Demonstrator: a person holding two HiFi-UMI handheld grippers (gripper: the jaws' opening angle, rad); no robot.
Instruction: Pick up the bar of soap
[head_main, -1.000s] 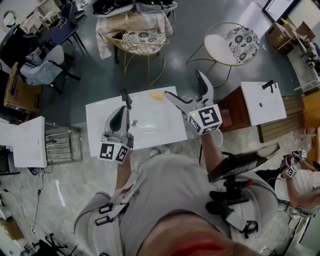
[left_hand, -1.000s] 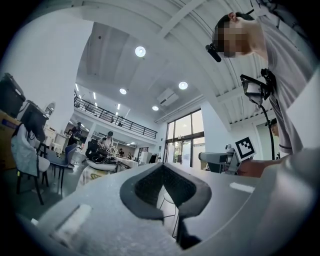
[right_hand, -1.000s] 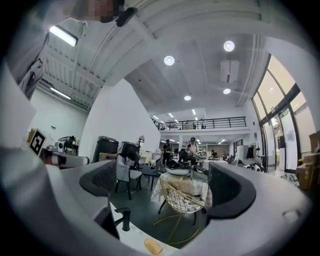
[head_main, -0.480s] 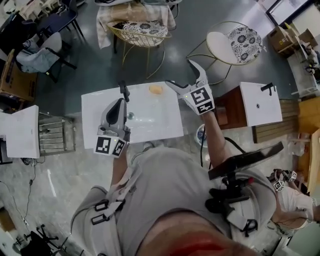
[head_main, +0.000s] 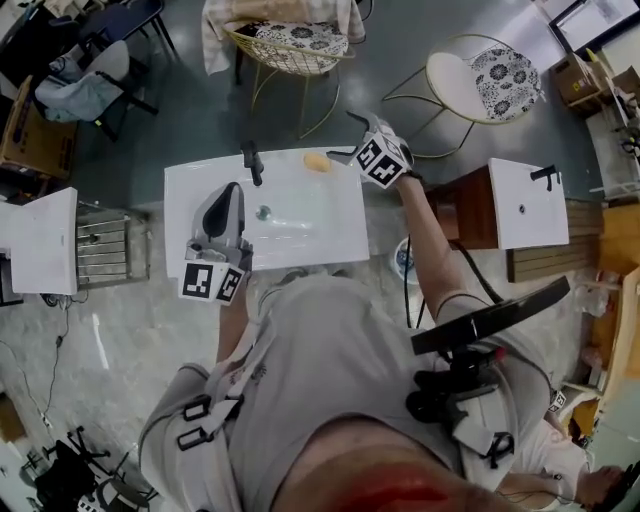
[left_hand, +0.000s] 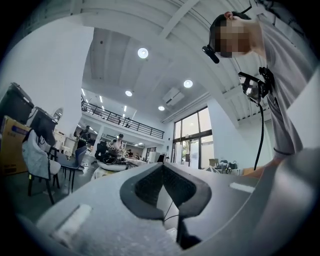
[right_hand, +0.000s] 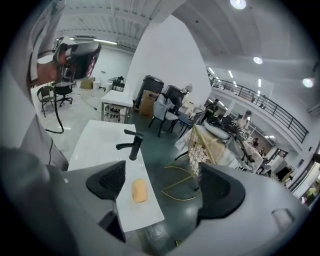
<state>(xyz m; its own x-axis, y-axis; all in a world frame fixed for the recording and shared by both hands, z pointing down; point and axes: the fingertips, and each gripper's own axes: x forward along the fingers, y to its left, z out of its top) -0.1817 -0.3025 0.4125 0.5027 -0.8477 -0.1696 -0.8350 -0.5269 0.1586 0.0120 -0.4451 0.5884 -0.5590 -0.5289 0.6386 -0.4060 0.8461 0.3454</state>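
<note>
Right gripper (head_main: 345, 138) neared soap (head_main: 316, 162) lying along rim (head_main: 285, 160); jaws closing empty.

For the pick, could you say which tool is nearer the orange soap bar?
Right: right tool, jaws closing with nothing between, is beside the soap; left tool, across the white sink.

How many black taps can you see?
2. One tap stands on the middle sink, left of the soap; the other tap on the sink at the right. The left counter may hide another.
</note>
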